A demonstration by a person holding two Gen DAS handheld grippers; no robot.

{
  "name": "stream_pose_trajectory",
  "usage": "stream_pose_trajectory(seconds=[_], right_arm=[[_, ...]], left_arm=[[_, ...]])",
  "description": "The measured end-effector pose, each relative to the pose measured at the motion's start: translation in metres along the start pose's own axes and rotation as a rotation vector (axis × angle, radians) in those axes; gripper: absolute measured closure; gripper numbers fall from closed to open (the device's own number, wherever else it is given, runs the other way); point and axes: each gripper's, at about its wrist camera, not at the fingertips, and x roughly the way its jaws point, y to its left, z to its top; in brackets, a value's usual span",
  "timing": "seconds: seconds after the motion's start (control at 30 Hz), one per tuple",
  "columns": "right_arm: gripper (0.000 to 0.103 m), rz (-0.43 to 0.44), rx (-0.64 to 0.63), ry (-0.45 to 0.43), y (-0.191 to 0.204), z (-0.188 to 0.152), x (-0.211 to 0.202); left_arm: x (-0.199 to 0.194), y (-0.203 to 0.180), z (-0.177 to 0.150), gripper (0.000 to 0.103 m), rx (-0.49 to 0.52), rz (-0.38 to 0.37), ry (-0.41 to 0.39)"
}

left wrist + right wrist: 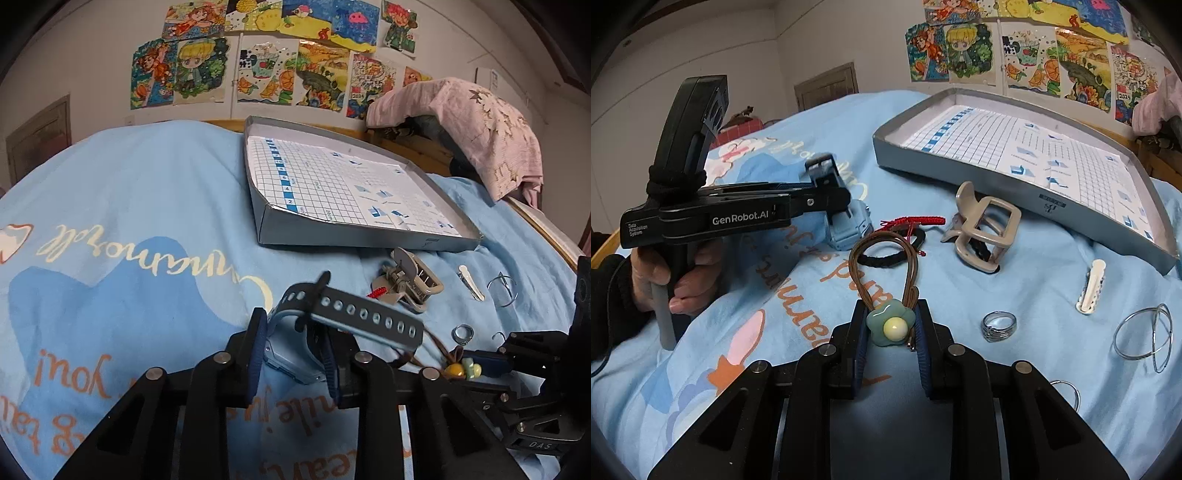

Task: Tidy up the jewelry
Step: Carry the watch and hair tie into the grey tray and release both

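Your left gripper pinches the pale blue watch by its case, the strap free above the blue bedspread. Your right gripper closes on the flower hair tie, its brown cord loop trailing forward. The hair claw, ring, white clip and wire hoops lie loose before the grey tray's near edge, presumably where everything goes.

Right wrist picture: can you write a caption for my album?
Right gripper pinches a flower hair tie on the blue bedsheet, beside a ring and claw clip.
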Motion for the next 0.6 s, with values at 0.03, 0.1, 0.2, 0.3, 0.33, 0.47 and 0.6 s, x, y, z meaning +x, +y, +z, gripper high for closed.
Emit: stream_pose_trajectory(seconds=[0.03,0.1,0.2,0.3,0.33,0.47,0.6], right_arm=[[0.082,0.000,0.002,-0.010,-0.001,0.000,-0.002],[0.082,-0.003,0.007,-0.032,-0.003,0.001,-0.007],[0.082,-0.008,0.023,-0.070,-0.006,0.003,-0.017],[0.082,-0.018,0.051,-0.109,-0.012,0.005,-0.030],[0.082,-0.023,0.058,-0.117,-0.015,0.006,-0.032],[0.082,-0.051,0.091,-0.162,-0.028,0.009,-0.045],[0.082,-0.078,0.133,-0.214,-0.047,0.022,-0.056]], left_arm=[[-0.001,-0.001,-0.001,0.078,0.001,0.009,0.006],[-0.007,-0.001,0.000,0.079,-0.015,0.018,0.009],[-0.014,-0.002,0.000,0.080,-0.034,0.029,0.014],[-0.019,-0.007,0.003,0.080,-0.041,0.048,0.018],[-0.021,-0.009,0.006,0.080,-0.046,0.053,0.019],[-0.037,-0.019,0.020,0.080,-0.096,0.033,-0.008],[-0.050,-0.032,0.040,0.080,-0.089,0.003,-0.055]])
